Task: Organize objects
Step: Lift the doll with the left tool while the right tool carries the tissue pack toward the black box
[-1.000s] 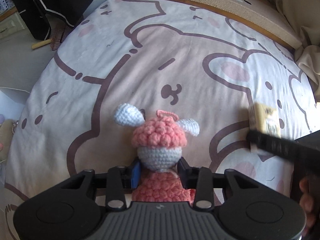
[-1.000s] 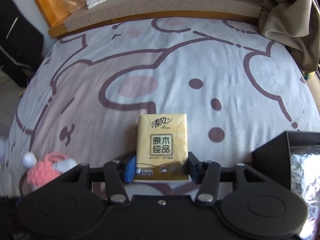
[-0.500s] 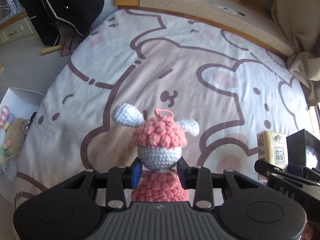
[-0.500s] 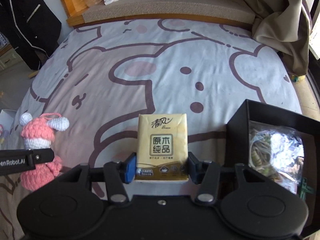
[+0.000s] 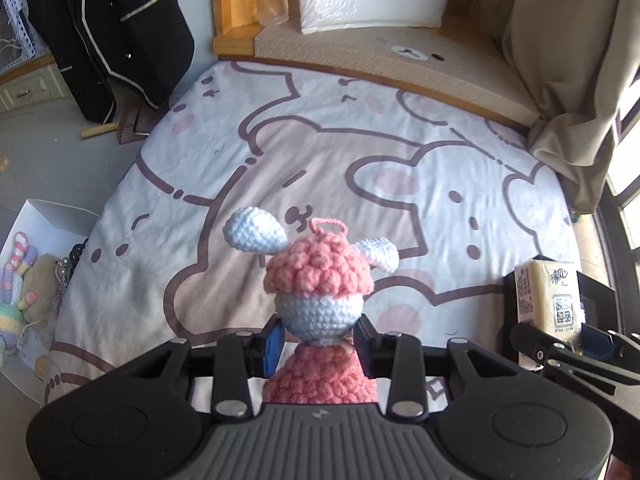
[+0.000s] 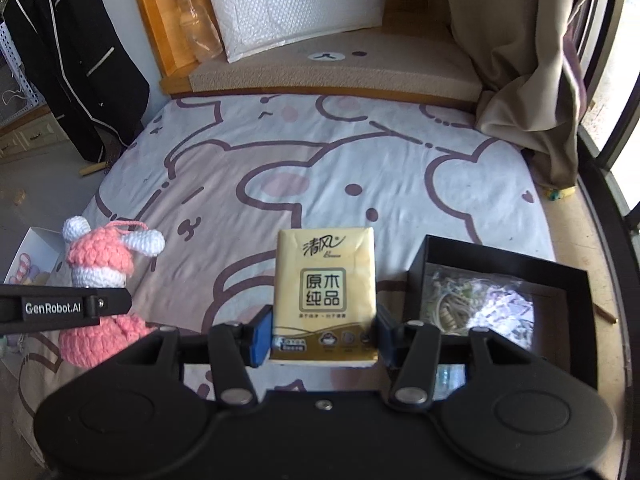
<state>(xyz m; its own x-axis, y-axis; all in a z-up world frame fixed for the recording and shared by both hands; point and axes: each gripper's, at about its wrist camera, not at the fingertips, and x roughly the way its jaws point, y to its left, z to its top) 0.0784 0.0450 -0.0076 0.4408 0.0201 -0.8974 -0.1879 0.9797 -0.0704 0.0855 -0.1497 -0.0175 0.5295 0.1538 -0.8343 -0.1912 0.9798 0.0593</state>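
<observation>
A bed (image 5: pixel 248 168) fills both views, its pale sheet printed with large brown-outlined cartoon bears; along its far edge runs a tan padded ledge (image 6: pixel 360 72) bearing a white bubble-wrap parcel (image 6: pixel 288 4) and a clear bottle (image 6: pixel 196 28), with a beige curtain (image 6: pixel 532 80) bunched at the right and a black jacket (image 5: pixel 108 28) hanging at the left. A black box (image 6: pixel 500 264) sits on the sheet at the right, crinkled packets inside it, and a white box (image 5: pixel 44 216) of soft toys stands on the floor at the left. The left gripper (image 5: pixel 318 338) is clamped on a pink-and-white crochet doll (image 5: pixel 320 284) at its neck, held upright above the sheet; the right gripper (image 6: pixel 324 338) pinches a yellow tissue pack (image 6: pixel 325 292) at its lower end — just left of the black box. Against the frames a second ago both grippers sit higher and far more of the room shows — the black box, then only a corner, now lies open to view.
</observation>
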